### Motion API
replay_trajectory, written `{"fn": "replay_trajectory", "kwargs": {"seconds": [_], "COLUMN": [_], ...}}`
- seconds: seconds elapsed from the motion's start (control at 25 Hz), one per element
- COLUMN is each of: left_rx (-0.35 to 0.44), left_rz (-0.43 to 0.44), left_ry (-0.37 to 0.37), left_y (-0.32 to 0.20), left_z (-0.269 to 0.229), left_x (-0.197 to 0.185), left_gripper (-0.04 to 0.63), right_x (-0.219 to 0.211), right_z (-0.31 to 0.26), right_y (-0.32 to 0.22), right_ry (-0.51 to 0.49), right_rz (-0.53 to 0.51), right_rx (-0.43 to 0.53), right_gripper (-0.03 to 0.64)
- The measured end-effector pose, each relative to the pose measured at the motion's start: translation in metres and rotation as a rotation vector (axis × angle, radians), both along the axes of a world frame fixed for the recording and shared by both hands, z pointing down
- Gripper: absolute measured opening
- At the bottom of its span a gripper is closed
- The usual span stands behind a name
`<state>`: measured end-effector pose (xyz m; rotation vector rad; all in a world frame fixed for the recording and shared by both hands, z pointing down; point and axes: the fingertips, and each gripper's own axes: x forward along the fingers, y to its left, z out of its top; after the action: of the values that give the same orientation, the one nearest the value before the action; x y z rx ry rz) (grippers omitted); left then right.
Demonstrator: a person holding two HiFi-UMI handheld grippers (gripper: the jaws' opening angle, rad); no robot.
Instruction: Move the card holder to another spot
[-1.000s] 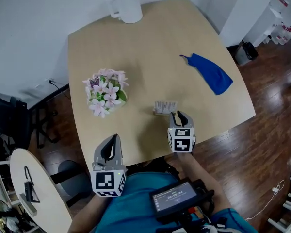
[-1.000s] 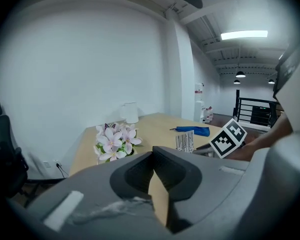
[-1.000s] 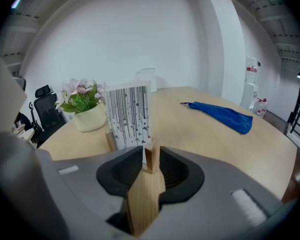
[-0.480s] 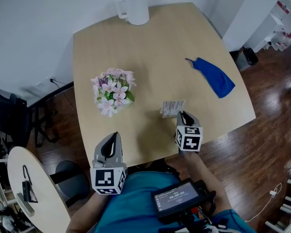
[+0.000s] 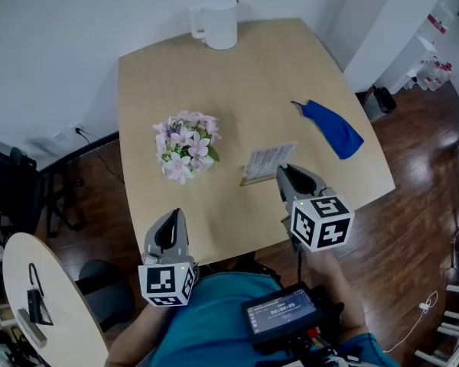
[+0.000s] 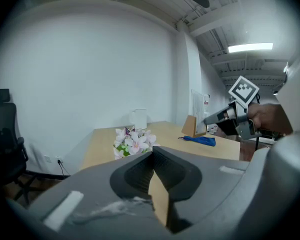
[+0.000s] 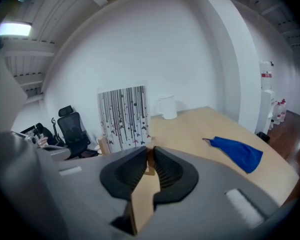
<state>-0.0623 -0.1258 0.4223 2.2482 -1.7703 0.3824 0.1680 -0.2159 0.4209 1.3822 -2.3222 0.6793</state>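
The left tool (image 5: 170, 222) is shut with nothing in it. It waits off the near edge of the table (image 5: 245, 75), likely because this job needs only one tool. The right tool (image 5: 285, 174) is pinched on the wooden foot of the card holder (image 5: 266, 161), near the near edge, so the card stands up for carrying. I count two tools, one card holder, one bunch of flowers (image 5: 185, 145), one white jug (image 5: 220, 23) and one blue cloth (image 5: 330, 128).
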Motion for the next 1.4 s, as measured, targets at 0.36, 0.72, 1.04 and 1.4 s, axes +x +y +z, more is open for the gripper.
{"fn": "replay_trajectory", "kwargs": {"seconds": [0.36,0.72,1.04,1.4], "left_rx": [0.038,0.048,0.028,0.031], "left_rz": [-0.039,-0.023,-0.011,-0.032], "left_ry": [0.027,0.051,0.051,0.064], "left_y": [0.015,0.025,0.029,0.026], "left_z": [-0.008,-0.01,-0.005,-0.004], "left_x": [-0.028,-0.037,-0.035,-0.034], "left_gripper": [0.015,0.011,0.009,0.011], "right_x": [-0.023,-0.032,-0.033,-0.033], "right_z": [-0.077,-0.08,-0.081,-0.077], "right_y": [0.021,0.032,0.033,0.032], "right_ry": [0.006,0.012,0.005,0.005], "right_rz": [-0.072,-0.062,-0.056,-0.058], "right_rx": [0.101,0.103,0.105,0.096], "right_gripper": [0.037,0.037,0.037,0.037]}}
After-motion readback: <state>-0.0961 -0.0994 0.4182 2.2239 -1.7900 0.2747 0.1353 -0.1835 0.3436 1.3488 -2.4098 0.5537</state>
